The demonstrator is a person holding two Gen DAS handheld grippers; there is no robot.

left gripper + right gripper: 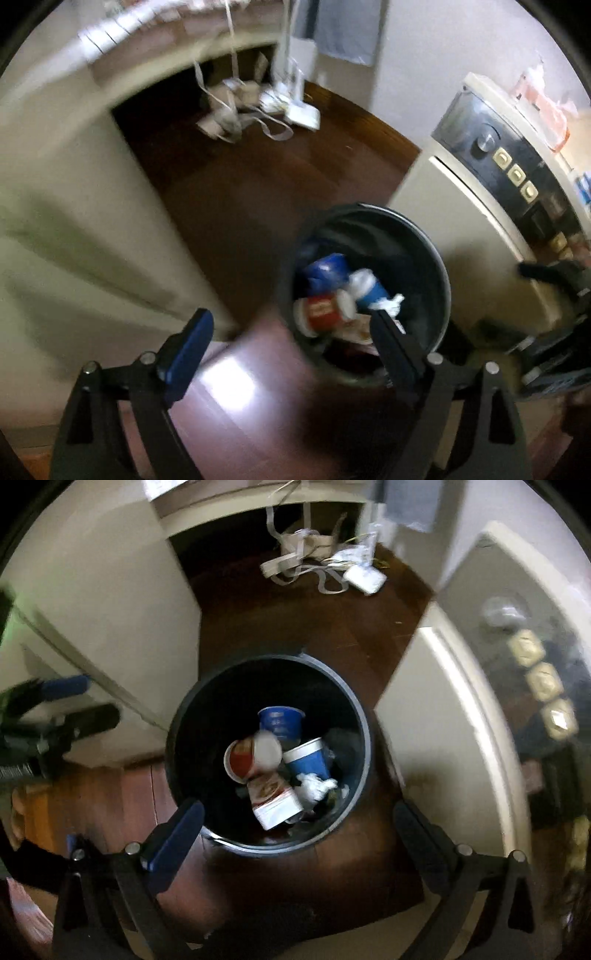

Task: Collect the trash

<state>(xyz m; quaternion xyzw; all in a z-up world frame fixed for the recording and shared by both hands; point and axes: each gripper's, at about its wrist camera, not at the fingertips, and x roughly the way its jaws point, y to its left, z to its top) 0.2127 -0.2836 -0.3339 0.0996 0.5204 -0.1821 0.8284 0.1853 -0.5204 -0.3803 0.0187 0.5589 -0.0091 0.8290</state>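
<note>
Trash (blue cups (281, 722), red tub (245, 758), carton (271, 801), crumpled paper (314, 786)) lies piled in the dark bin (364, 738) on the floor, both claws, left (291, 334) and right (297, 825), spread wide and empty above its rim, apparently so loads drop inside.

Dark wood floor (295, 620), cream cabinets (110, 602)

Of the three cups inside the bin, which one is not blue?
The red cup with the white rim, lying at the left inside the bin. The other two cups are blue.
</note>
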